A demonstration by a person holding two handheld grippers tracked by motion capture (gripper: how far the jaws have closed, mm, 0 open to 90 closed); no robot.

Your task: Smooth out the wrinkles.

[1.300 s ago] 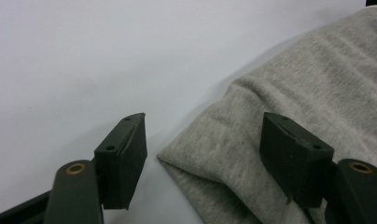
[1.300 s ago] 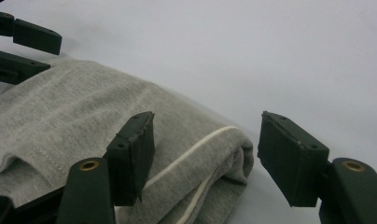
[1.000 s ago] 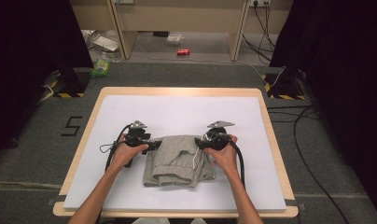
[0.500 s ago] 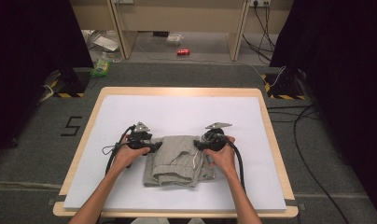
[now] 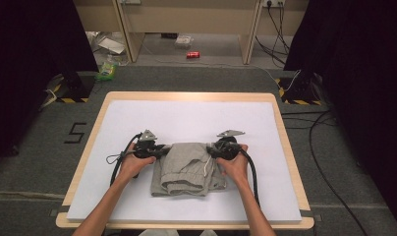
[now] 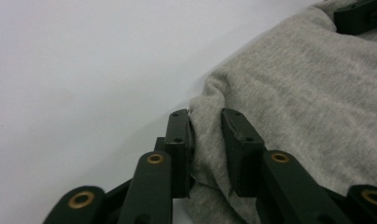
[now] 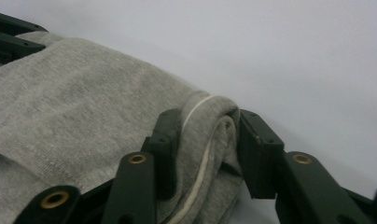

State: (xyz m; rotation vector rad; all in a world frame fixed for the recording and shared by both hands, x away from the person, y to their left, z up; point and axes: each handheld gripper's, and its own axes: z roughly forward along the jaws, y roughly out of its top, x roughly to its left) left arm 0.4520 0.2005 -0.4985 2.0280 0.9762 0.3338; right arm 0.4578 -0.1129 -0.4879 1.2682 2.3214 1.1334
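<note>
A grey folded garment (image 5: 189,169) with a white drawstring lies on the white table top (image 5: 186,118), near its front. My left gripper (image 5: 163,150) is at the garment's upper left corner. Its jaws have just been closing and now pinch a fold of the grey fabric (image 6: 294,93) at my left gripper (image 6: 206,135). My right gripper (image 5: 211,149) is at the upper right corner. Its jaws have also just been closing, and my right gripper (image 7: 207,140) clamps a rolled edge of the garment (image 7: 84,102) with the drawstring in it.
The table's wooden rim (image 5: 285,147) frames the white top. A red can (image 5: 192,54) and a green item (image 5: 106,71) lie on the floor beyond. Cables (image 5: 324,142) run along the floor at the right. Each gripper view shows the other gripper's black jaws (image 6: 359,16) (image 7: 9,32) across the garment.
Both pairs of jaws have narrowed onto the garment's upper corners. The hands have hardly shifted, and the garment lies where it did.
</note>
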